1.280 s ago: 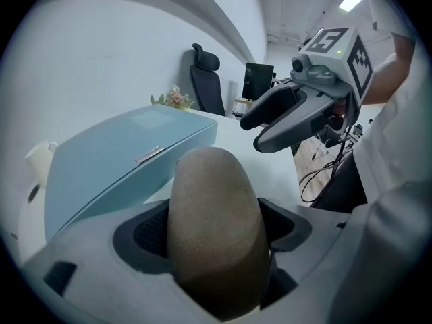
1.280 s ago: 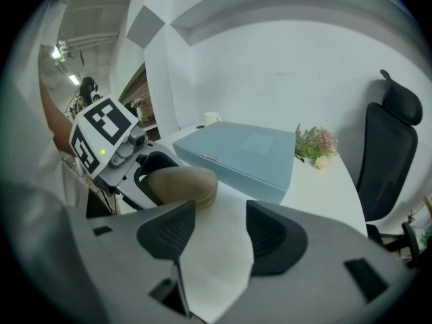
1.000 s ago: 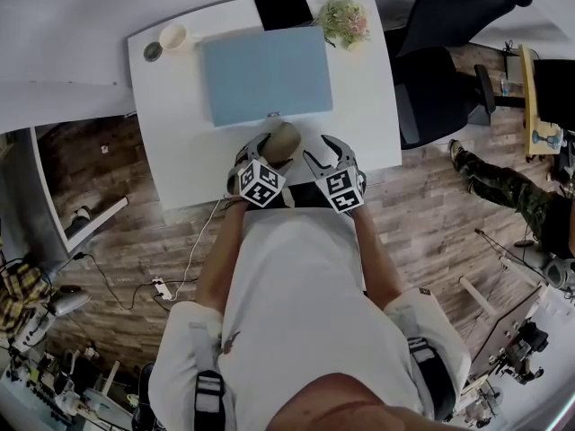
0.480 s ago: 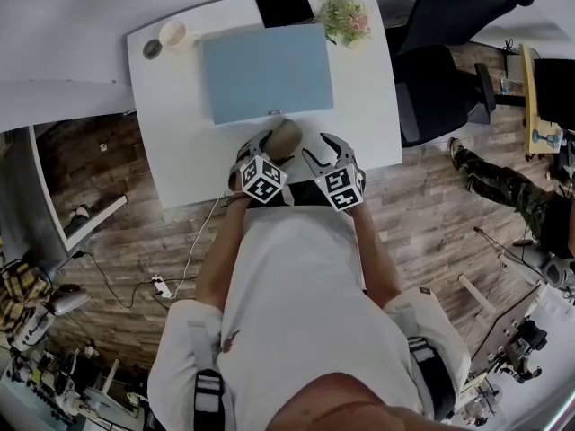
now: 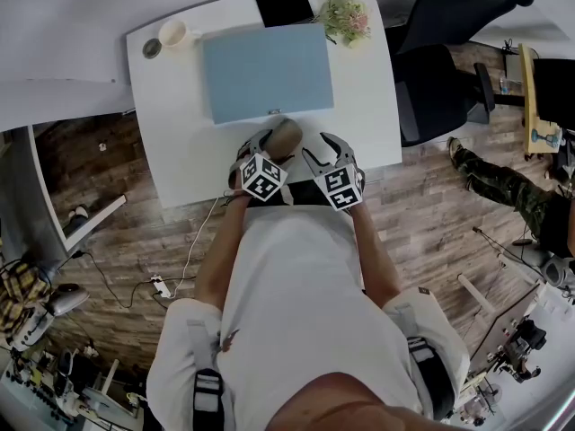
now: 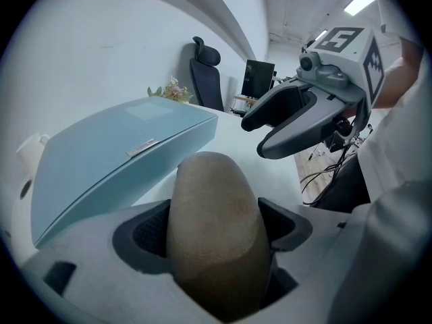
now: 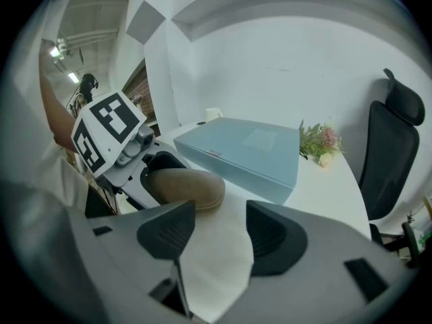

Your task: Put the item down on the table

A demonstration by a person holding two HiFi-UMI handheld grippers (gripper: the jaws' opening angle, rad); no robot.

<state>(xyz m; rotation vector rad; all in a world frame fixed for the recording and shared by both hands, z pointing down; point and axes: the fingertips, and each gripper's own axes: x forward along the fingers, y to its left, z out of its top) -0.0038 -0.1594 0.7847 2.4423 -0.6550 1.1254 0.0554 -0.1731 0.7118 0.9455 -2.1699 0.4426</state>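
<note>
Grips item (image 6: 209, 187) in left tool (image 6: 216, 231) over surface (image 5: 180, 151) edge; holds right tool (image 7: 219, 231) parted, empty. Risks item rolling off if released high or tilted.

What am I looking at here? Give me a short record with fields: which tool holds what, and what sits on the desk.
left gripper: shut on a tan oblong item
right gripper: jaws apart, nothing between them, beside the left one
item's place: over the near edge of the white table; contact unclear
also on table: light blue case, cup, flowers, black flat object
</note>
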